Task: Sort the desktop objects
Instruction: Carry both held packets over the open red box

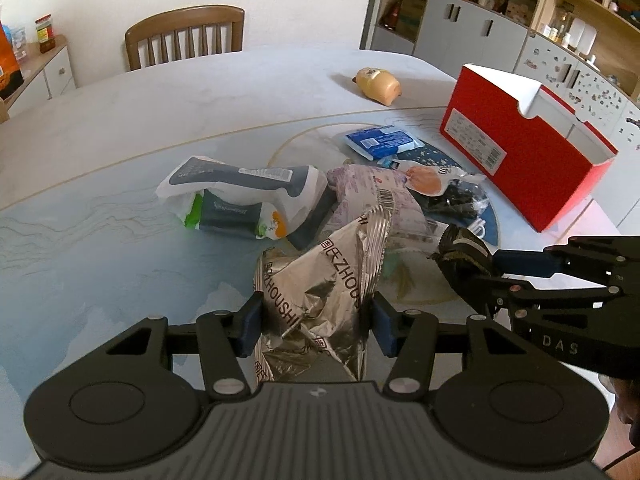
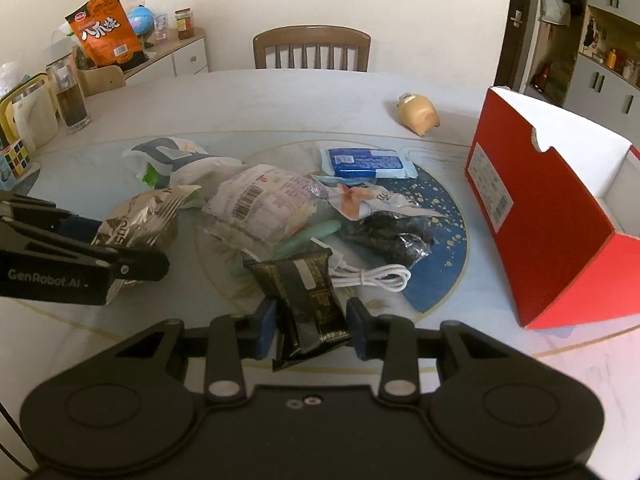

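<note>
Both grippers are holding packets above the table, with the red box off to the right.

The foil bag (image 1: 320,280) is sitting clamped in the left gripper (image 1: 316,320), its long axis pointing up and away; the dark packet (image 2: 308,304) is being pinched lengthwise by the right gripper (image 2: 312,330). The red box (image 2: 560,216) is standing open-topped on the table (image 2: 280,96), right of the pile and nearer the right gripper, so that hand probably goes first.

A: What is the right gripper (image 2: 312,330) holding?

B: A shiny black snack packet (image 2: 310,300), pinched between its two blue pads.

A: And on the left?

B: The other gripper (image 2: 132,256) squeezes a crinkly silver foil bag (image 2: 138,222). A tall red cardboard box (image 2: 548,216) stands far right.
</note>
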### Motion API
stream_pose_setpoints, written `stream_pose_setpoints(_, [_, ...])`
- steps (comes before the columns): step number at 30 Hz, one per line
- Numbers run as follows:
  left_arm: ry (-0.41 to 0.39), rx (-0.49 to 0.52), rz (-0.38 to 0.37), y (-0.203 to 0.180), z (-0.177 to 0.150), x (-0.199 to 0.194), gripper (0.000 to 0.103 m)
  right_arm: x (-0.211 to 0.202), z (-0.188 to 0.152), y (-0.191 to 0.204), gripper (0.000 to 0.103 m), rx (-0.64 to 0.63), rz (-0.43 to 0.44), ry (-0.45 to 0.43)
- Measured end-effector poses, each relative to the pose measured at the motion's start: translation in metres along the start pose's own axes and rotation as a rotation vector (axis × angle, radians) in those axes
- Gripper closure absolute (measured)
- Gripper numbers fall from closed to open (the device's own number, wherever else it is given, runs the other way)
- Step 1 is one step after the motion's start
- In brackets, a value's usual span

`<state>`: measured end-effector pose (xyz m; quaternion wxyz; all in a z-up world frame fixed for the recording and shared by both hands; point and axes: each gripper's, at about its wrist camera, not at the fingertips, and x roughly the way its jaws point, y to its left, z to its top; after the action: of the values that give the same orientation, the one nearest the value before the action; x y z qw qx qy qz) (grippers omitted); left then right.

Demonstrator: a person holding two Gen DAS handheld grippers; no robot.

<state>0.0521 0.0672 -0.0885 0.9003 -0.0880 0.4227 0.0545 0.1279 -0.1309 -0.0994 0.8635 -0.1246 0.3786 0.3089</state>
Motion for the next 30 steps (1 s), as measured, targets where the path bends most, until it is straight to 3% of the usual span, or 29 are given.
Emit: stream_pose_setpoints(30, [-0.055, 0.101, -0.083, -0.006, -0.005, -0.062, 0.049, -0.068, 0.005, 0.014, 0.069, 0.113, -0.033, -0.084])
